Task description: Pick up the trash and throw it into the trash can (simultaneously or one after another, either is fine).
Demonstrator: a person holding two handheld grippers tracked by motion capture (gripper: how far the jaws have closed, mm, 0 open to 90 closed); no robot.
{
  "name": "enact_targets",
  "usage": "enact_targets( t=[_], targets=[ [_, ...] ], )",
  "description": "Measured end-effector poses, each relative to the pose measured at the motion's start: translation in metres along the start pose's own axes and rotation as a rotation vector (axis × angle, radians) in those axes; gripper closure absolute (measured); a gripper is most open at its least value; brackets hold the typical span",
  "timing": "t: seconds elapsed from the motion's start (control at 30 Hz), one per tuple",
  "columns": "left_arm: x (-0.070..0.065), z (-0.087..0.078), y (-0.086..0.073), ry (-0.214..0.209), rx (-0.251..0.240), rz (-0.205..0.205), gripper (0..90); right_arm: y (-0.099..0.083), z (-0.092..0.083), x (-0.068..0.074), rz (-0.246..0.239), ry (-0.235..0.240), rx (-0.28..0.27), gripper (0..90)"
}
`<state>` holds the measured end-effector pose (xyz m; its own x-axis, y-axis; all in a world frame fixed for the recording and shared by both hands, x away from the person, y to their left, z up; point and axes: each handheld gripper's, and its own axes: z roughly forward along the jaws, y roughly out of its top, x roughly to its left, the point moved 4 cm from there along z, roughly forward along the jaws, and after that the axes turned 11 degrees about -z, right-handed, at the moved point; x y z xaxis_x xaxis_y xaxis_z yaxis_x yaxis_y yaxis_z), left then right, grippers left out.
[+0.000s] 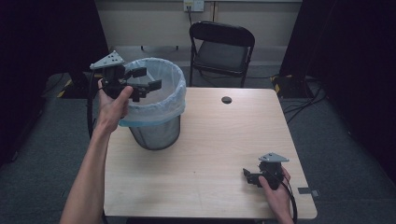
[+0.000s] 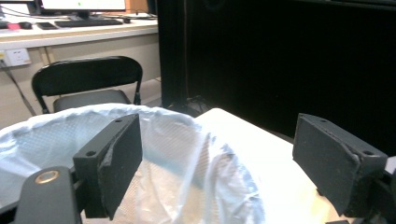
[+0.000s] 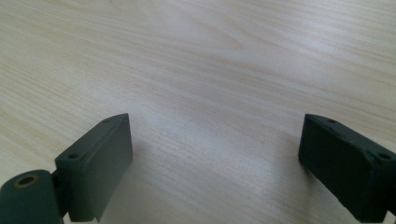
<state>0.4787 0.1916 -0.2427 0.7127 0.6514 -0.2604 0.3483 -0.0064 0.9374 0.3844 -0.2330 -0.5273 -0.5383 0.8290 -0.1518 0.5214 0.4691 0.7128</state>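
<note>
1. Well, the thing in hand is a round wire-mesh bin, dark grey, standing upright on the pale wooden table toward the upper left of the high view.
2. A thin bag liner, white with a faint blue tint, is folded out over the bin's rim and hangs partway down the mesh wall; in the left gripper view the liner fills the lower left of the frame, crinkled and translucent.
3. The left gripper hangs over the bin's near-left rim in the upper left of the high view, jaws pointing right across the mouth. They stand wide apart and released, with nothing between them.
4. The left hand grips the tool from below, thumb up along its side, forearm rising from the bottom left of the frame.
5. The right gripper sits low at the lower right of the high view, close over the table near its front edge, jaws pointing left. In the right gripper view its jaws are spread wide over bare wood grain, released and empty.
6. The right hand wraps the tool's body from behind, with the cable curling off toward the bottom edge.
7. A black folding chair stands beyond the table at top centre, and a small dark hole sits in the tabletop right of the bin.
</note>
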Motion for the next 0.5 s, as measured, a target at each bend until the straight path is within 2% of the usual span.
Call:
enact_targets(
  t=[0.07, 0.1, 0.3, 0.5],
  targets=[
    [-0.005, 0.0, -0.001, -0.016, 0.003, 0.007, 15.6, 0.0, 0.0, 0.0, 0.0, 0.0, 0.0, 9.0],
    [-0.01, 0.0, -0.002, -0.022, 0.009, 0.024, 15.7, 0.0, 0.0, 0.0, 0.0, 0.0, 0.0, 9.0],
    [-0.021, 0.002, -0.006, -0.035, 0.026, 0.028, 16.0, 0.0, 0.0, 0.0, 0.0, 0.0, 0.0, 9.0],
    [-0.031, 0.002, -0.009, -0.055, 0.013, 0.032, 16.0, 0.0, 0.0, 0.0, 0.0, 0.0, 0.0, 9.0]
  ],
)
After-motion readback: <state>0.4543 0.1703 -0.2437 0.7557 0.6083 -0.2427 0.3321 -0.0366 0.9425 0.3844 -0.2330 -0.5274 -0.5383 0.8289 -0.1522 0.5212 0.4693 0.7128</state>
